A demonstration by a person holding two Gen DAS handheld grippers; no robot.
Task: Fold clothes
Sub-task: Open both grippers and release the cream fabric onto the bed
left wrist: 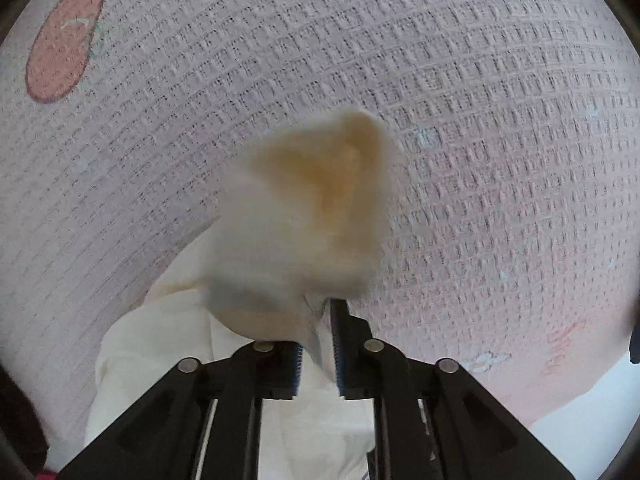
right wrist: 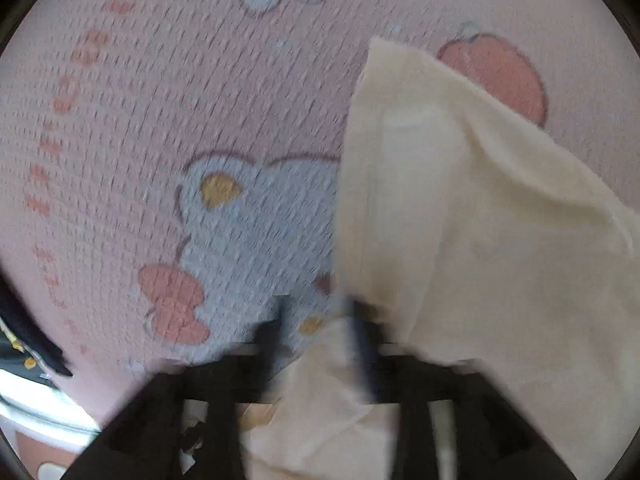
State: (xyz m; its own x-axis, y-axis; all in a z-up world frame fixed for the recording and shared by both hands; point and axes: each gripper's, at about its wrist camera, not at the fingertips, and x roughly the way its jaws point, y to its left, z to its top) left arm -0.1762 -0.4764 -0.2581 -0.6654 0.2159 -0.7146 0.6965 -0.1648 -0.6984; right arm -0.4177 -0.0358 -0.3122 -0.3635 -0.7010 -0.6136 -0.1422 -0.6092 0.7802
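Observation:
A cream garment rises in a blurred bunch just above my left gripper, whose jaws stand nearly together and pinch the fabric; more of it hangs down below and to the left. In the right wrist view the same cream garment lies spread over the right half of the pink bedspread, with a crumpled part under the tool. My right gripper is blurred and open. Its right finger is at the cloth's left edge, and nothing is pinched.
Everything rests on a pink waffle-textured bedspread with a red oval print and blue flower prints. Its edge, with a white surface beyond, shows at lower right. A dark object sits at the lower left.

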